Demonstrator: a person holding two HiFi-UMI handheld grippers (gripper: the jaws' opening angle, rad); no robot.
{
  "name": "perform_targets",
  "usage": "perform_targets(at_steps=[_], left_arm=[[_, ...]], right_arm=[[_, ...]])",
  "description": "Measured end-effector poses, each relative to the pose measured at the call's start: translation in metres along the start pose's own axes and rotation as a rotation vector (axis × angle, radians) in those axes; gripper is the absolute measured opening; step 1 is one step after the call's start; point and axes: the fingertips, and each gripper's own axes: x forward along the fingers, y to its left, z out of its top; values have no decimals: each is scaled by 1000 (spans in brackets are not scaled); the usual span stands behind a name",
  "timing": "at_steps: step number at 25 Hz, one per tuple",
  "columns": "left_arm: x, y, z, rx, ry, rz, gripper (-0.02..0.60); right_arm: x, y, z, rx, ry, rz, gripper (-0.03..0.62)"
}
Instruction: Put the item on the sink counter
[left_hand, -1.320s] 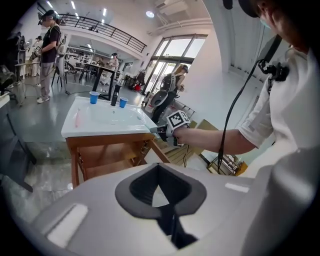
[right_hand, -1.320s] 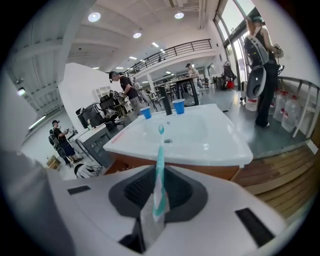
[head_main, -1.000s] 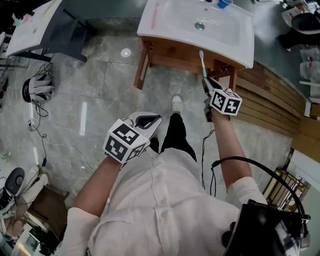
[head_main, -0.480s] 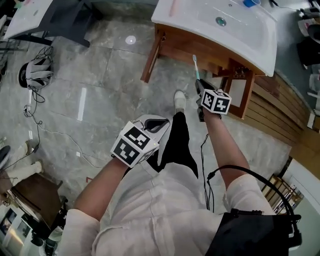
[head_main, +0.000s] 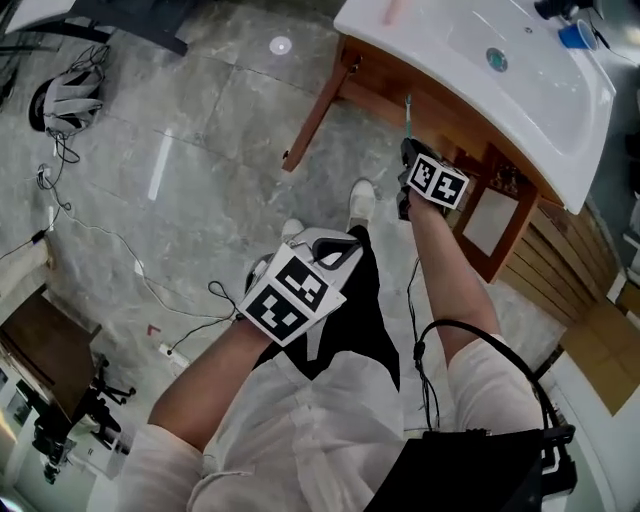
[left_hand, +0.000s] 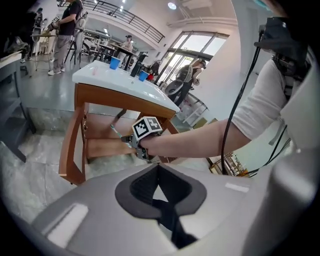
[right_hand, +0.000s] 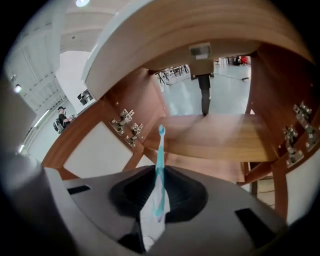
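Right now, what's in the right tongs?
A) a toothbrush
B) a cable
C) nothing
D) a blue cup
A: in the right gripper view, the right tongs are closed on a white-and-teal toothbrush, whose head points up toward the wooden shelf under the sink.
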Motion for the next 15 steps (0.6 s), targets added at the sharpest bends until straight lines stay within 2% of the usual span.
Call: perform_targets(at_steps=[8,12,15], left_arm=[[40,27,19,-76,-29,-6,5],[36,54,21,-66,-29,45,5],[40,63,30,-88,-49,44,5]], right_arm=[[79,-37,30,25,-1,-23,54],[114,-35,39,52,-19,-34,54],[134,-42,51,74,-42,-44,54]])
